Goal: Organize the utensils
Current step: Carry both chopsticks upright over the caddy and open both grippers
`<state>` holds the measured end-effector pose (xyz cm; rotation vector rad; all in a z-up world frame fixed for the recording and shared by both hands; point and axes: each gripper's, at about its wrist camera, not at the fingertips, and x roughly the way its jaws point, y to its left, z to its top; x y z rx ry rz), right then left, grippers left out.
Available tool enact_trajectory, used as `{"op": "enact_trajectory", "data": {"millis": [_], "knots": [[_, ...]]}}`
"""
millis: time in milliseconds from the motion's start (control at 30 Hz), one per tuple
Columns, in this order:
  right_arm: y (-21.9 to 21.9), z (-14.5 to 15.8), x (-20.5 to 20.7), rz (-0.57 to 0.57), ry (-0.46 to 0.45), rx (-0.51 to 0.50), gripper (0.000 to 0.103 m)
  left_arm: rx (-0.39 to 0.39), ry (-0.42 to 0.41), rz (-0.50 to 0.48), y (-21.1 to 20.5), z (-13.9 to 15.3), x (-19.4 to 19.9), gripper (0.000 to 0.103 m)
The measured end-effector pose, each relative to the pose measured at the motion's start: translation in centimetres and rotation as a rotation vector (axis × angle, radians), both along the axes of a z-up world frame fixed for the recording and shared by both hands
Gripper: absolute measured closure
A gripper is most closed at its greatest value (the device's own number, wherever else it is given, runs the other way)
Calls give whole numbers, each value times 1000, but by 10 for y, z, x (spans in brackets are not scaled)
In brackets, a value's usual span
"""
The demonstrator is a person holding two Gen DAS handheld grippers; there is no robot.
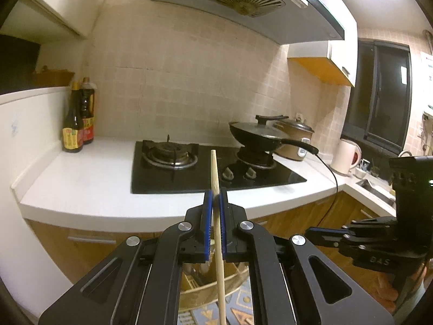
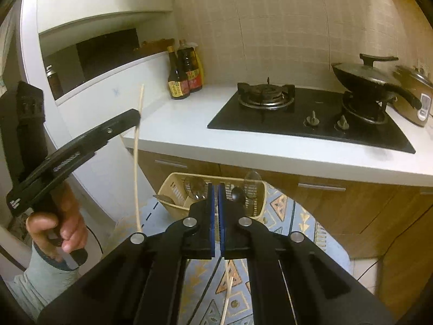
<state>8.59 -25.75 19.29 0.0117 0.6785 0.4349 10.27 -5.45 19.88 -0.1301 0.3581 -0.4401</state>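
Note:
My left gripper [image 1: 215, 192] is shut on a pale wooden chopstick [image 1: 216, 216] that stands nearly upright between its blue pads, its tip above the stove edge. In the right wrist view the same gripper [image 2: 136, 117] shows at the left holding the chopstick [image 2: 138, 162]. My right gripper [image 2: 216, 187] is shut, with nothing visible between its pads; a second chopstick [image 2: 227, 298] lies on the rug below it. A beige slotted utensil basket [image 2: 173, 189] with spoons [image 2: 253, 182] sits on the floor below both grippers.
A white counter [image 1: 89, 178] holds a black gas hob [image 1: 189, 173], a lidded wok [image 1: 259, 132], a rice cooker [image 1: 297, 138], two sauce bottles [image 1: 78, 124] and a kettle [image 1: 347, 155]. Wooden cabinet doors [image 2: 351, 211] lie below. A patterned rug [image 2: 292, 216] covers the floor.

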Motion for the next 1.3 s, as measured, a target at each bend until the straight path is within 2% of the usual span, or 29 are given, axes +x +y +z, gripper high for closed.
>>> {"op": "enact_trajectory", "data": {"millis": [133,267,300,433,500,567,667,833,1067,1167,1300], "knots": [[10,-9,-2,75,46,-43,101,-4,9,-4,4,-3,-1,100],[20,-55,0,143,174,-91,96,0,25,-11,12,-11,-7,100],[24,-76,3,160,241,-97,96,-2,31,-9,15,-12,-8,100],[38,-129,9,221,402,-65,96,1,44,-2,22,-18,-11,100],[45,-150,12,252,469,-7,96,1,48,1,27,-20,-13,100],[51,-167,14,272,509,19,96,4,52,6,31,-23,-14,100],[62,-179,13,269,509,-22,96,6,55,14,38,-26,-14,100],[88,-192,16,256,446,-179,96,-15,54,37,52,-27,-14,100],[126,-219,25,318,460,-220,94,-28,49,77,77,-27,-17,99],[143,-222,22,327,412,-291,93,-30,51,91,84,-29,-18,99],[160,-225,23,338,386,-351,85,-31,55,103,92,-32,-21,99]]}}
